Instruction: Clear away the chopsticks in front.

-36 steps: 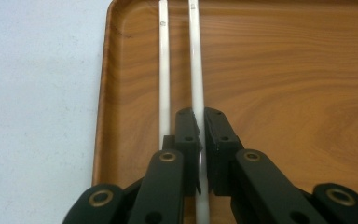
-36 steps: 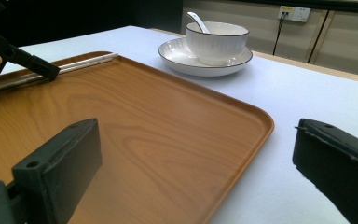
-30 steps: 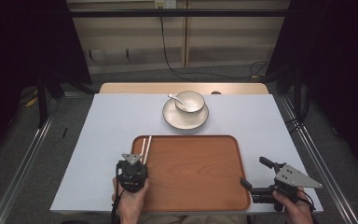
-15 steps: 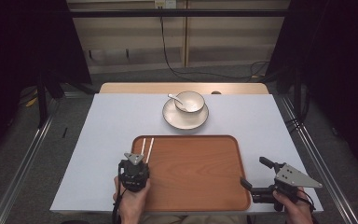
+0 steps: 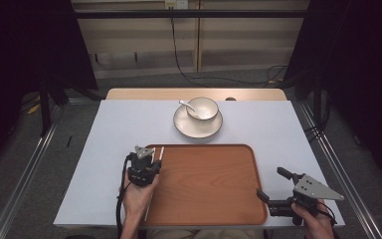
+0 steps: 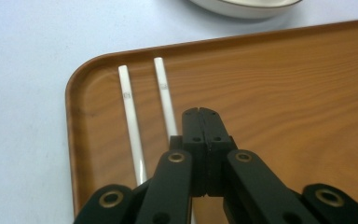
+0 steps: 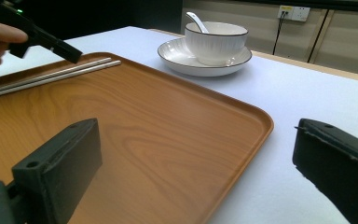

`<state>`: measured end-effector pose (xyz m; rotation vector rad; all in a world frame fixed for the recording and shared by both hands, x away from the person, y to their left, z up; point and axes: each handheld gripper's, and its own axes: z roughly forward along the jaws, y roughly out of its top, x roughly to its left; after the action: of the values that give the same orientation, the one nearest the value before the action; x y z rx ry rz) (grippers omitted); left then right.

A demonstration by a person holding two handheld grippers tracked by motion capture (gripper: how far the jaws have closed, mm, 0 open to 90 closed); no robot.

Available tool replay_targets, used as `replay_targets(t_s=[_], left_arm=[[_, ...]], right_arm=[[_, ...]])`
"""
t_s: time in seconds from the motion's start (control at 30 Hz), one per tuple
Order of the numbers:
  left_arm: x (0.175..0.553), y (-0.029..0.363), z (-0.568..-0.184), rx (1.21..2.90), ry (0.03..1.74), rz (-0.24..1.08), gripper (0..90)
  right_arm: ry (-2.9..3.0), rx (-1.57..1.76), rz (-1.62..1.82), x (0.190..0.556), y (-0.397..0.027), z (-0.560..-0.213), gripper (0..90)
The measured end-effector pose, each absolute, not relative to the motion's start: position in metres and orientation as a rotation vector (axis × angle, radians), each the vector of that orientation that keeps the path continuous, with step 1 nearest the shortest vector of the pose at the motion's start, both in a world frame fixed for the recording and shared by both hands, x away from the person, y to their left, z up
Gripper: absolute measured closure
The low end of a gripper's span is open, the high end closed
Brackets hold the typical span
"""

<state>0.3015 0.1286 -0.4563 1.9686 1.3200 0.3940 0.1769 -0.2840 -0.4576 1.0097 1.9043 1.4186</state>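
Nearest us, the right gripper (image 5: 271,199) sits low at the near right corner of the wooden tray (image 5: 214,199), its jaws spread wide with nothing between them; in the right gripper view one jaw hangs over the tray's wood and the other over the white tabletop (image 5: 278,129) beside the rim. Over on the near left, the left gripper (image 6: 201,113) hovers above the tray's left side, its jaws pressed together, tip to tip, holding nothing. Just left of those closed tips we see the two white chopsticks (image 6: 133,119) lying side by side inside the tray, along its left edge, their far ends close to the far left corner. They lie flat on the wood, slightly apart from each other. Beyond the tray's far rim, we find the white plate (image 5: 184,127) on the tabletop, a white bowl (image 5: 203,108) standing on it, and a white spoon (image 5: 185,105) resting in the bowl with its handle leaning left.
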Motion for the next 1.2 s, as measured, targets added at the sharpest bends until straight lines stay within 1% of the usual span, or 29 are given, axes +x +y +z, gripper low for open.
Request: replay_targets(t_s=[0.03,0.1,0.2,0.4,0.5,0.57,0.73,0.8,0.97,1.07,1.2], left_arm=[[0.305,0.127,-0.458,1.977,1.307,0.377,90.0],[0.311,0.123,-0.460,2.018,1.331,0.418,90.0],[0.317,0.120,-0.465,2.033,1.362,0.406,90.0],[0.321,0.128,-0.466,2.007,1.445,0.433,90.0],[0.321,0.132,-0.466,1.995,1.448,0.419,90.0],[0.320,0.132,-0.466,2.016,1.447,0.434,90.0],[0.317,0.135,-0.467,1.999,1.480,0.464,90.0],[0.318,0.137,-0.468,1.992,1.461,0.423,90.0],[0.312,0.134,-0.464,2.022,1.433,0.425,90.0],[0.309,0.134,-0.460,1.993,1.401,0.417,90.0],[0.307,0.134,-0.456,1.920,1.310,0.431,82.0]], right_arm=[[1.902,1.011,1.417,0.177,-0.284,-0.458,0.8],[1.907,1.005,1.417,0.177,-0.283,-0.458,0.8],[1.902,1.010,1.417,0.177,-0.284,-0.458,0.8],[1.904,1.013,1.418,0.176,-0.284,-0.458,0.8],[1.906,1.007,1.418,0.176,-0.283,-0.458,0.8],[1.906,1.007,1.414,0.177,-0.284,-0.458,0.8],[1.904,1.009,1.415,0.177,-0.284,-0.458,0.8],[1.903,1.016,1.419,0.177,-0.284,-0.458,0.8],[1.905,1.016,1.411,0.178,-0.284,-0.458,0.8],[1.902,1.020,1.416,0.178,-0.285,-0.458,0.8],[1.898,1.019,1.420,0.177,-0.285,-0.457,0.8]])
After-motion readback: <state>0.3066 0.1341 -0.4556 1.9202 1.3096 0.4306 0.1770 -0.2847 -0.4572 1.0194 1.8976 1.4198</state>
